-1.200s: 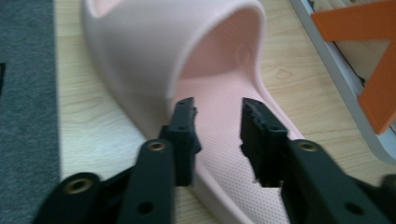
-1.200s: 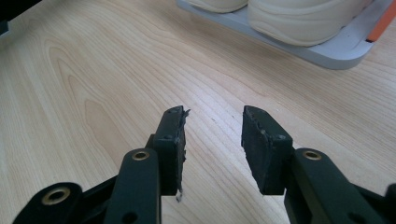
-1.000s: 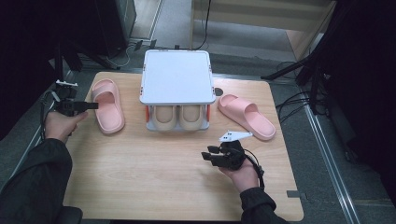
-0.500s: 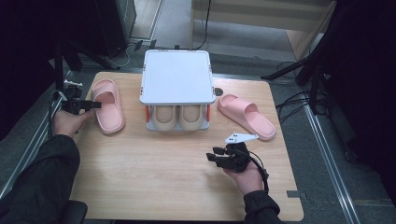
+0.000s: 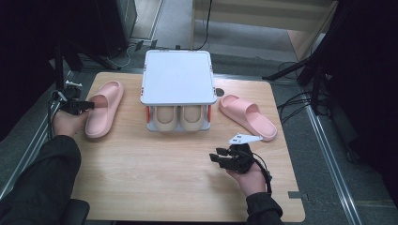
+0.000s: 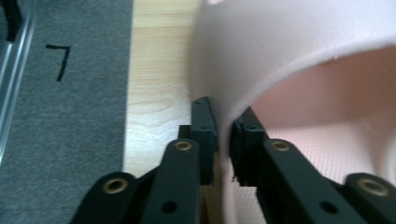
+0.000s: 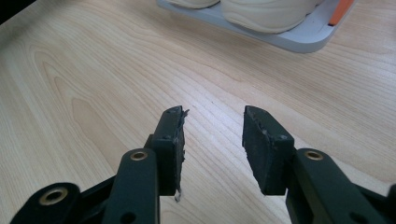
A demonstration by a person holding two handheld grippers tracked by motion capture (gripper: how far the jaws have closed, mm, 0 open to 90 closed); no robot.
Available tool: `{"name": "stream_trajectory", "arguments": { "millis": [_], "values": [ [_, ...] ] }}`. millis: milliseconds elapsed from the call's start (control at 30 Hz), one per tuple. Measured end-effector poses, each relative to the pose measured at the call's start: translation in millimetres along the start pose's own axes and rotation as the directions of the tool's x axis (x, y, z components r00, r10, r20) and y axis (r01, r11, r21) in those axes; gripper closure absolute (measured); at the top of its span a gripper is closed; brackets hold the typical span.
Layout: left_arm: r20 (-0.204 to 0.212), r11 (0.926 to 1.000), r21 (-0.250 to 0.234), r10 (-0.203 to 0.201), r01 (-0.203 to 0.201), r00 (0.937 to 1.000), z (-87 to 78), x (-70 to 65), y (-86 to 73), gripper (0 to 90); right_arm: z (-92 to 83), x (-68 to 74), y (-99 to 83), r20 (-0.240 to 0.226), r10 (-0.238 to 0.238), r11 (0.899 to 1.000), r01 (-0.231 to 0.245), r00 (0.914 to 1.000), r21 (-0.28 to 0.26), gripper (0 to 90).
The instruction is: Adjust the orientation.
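Your left hand-held gripper (image 5: 88,106) has just closed, pinching the left slipper's (image 5: 104,108) strap wall for lifting; right hand-held gripper (image 5: 217,158) idles spread over the worktop (image 5: 155,178)

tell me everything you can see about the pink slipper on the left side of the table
The left pink slipper is a one-piece slide of soft, foam-like material, with a broad strap and a finely dimpled footbed. It lies sole-down on the wooden table, left of the shoe rack and apart from it. The left tool has just been closing, and its pads now pinch the strap's edge, one outside and one inside.
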State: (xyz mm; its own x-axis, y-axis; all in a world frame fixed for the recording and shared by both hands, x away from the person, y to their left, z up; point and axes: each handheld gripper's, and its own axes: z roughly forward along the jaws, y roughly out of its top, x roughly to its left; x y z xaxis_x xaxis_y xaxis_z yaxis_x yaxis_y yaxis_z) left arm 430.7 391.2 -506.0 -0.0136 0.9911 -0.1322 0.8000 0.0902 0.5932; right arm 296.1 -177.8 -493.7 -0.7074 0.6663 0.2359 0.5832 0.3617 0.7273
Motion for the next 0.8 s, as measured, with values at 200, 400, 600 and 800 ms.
{"name": "stream_trajectory", "arguments": {
  "millis": [200,400,600,800],
  "values": [
    [0.029,1.0,0.006,0.0,0.0,0.9996,-9.9,1.0,1.1,83.7,-1.2,-1.3,1.0,-0.002,0.003,1.0,-0.003,1.0,-0.009,59.4],
    [0.058,0.9996,-0.01,0.028,-0.028,0.9979,-31.6,-2.8,4.5,83.7,-0.3,-1.1,4.7,-0.01,-0.004,1.0,0.004,0.9999,-0.016,59.4],
    [0.078,0.9981,-0.013,0.061,-0.06,0.9951,-52.8,-9.4,-3.1,83.8,3.4,-0.8,11.9,-0.031,-0.016,1.0,0.015,0.9994,-0.023,59.4],
    [0.083,0.9937,-0.004,0.112,-0.112,0.9903,-70.2,-16.7,-23.9,83.7,6.8,-1.9,20.6,-0.05,-0.024,0.999,0.023,0.9985,-0.032,59.4]
  ]
}}
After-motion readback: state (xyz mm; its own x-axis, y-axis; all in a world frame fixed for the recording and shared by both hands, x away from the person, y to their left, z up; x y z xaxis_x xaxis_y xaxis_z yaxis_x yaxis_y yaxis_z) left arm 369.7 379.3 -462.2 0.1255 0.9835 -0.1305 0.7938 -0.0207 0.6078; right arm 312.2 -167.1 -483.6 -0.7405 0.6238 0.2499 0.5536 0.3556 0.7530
